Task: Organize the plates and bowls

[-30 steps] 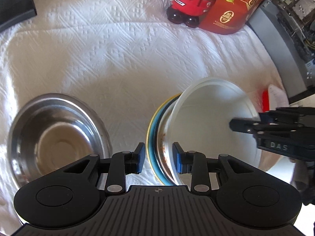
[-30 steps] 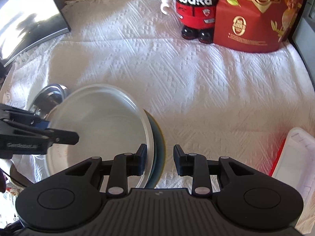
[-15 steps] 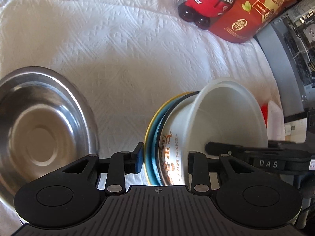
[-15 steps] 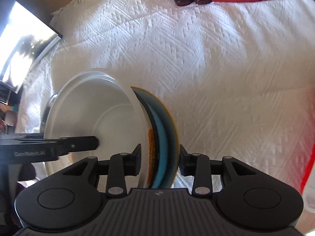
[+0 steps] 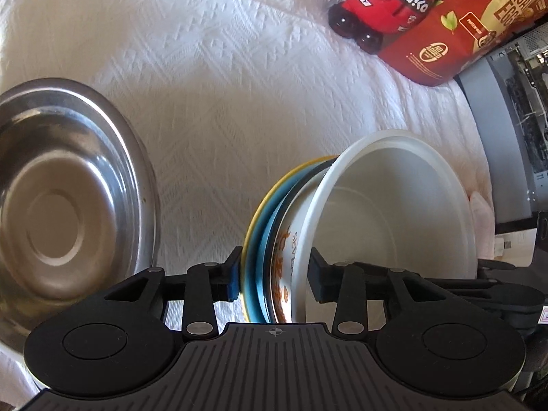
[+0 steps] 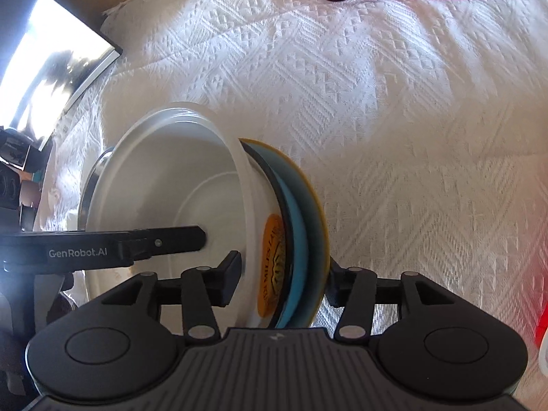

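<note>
You see one white bowl [image 5: 394, 212] nested on one blue plate [image 6: 301, 233], right of one steel bowl [image 5: 68, 205]. Both your left gripper [image 5: 274, 274] and right gripper [image 6: 284, 274], jaws just widening, loosely straddle their rims. A "GenRobot.AI" label shows.

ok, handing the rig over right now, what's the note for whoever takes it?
Left gripper: jaws have just been opening, astride the rims of the white plastic bowl and the blue yellow-rimmed plate; no clamp visible.
Right gripper: same, on the opposite side.
Things: bowl nested on plate, apparently resting on the white textured cloth; round stainless steel dish beside them, apart.
Done: bowl stacked on plate.
Left: withdraw both grippers; probably handle the steel dish next.
</note>
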Action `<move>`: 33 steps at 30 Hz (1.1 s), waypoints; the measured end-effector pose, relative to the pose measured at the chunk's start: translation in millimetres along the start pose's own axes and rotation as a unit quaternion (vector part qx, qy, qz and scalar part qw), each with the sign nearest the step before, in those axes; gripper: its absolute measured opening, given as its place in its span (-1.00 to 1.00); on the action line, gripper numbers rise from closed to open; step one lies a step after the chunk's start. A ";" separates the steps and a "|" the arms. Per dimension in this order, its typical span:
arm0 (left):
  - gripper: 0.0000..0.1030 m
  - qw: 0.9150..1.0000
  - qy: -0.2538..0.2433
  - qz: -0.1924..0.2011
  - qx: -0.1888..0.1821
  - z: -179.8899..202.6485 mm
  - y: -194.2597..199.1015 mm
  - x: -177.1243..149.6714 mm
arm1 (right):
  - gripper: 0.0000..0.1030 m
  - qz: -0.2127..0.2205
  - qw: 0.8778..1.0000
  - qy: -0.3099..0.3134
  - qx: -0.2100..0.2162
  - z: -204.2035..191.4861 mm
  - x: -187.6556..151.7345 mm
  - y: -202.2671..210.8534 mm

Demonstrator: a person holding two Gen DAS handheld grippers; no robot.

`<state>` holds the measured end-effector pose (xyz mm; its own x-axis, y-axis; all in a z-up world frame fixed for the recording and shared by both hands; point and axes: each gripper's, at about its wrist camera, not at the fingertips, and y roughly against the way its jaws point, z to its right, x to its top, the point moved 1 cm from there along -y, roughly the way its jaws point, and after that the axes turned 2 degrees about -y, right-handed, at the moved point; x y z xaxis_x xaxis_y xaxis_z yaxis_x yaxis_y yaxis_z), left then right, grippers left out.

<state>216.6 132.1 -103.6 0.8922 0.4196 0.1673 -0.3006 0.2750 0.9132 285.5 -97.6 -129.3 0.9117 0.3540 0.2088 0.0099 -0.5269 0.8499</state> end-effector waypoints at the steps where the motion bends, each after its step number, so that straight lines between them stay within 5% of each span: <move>1: -0.19 1.000 0.002 -0.002 -0.002 -0.5 0.7 -1.5 | -0.03 -0.002 1.000 0.002 0.000 -0.4 0.5 0.1; 13: -0.15 0.999 0.024 -0.001 -0.040 -5.2 5.4 -24.9 | -0.03 -0.016 0.999 0.017 -0.026 -3.3 -2.9 5.3; 21: -0.20 0.997 0.021 0.045 -0.055 -14.5 29.9 -29.7 | -0.02 0.053 0.992 0.050 -0.101 -25.5 -3.3 25.2; 28: -0.20 0.998 0.000 0.057 -0.040 -6.9 34.2 -29.9 | 0.03 0.121 0.972 0.094 -0.176 -44.7 -16.5 40.5; 33: -0.23 0.998 0.009 0.065 -0.008 1.3 36.2 -32.9 | 0.11 0.104 0.979 0.105 -0.144 -36.1 -17.1 49.4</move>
<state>176.8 127.1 -75.6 0.8392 0.4677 0.2774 -0.4187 0.2304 0.8784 255.6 -101.8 -73.4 0.7772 0.4282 0.4610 -0.3105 -0.3763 0.8729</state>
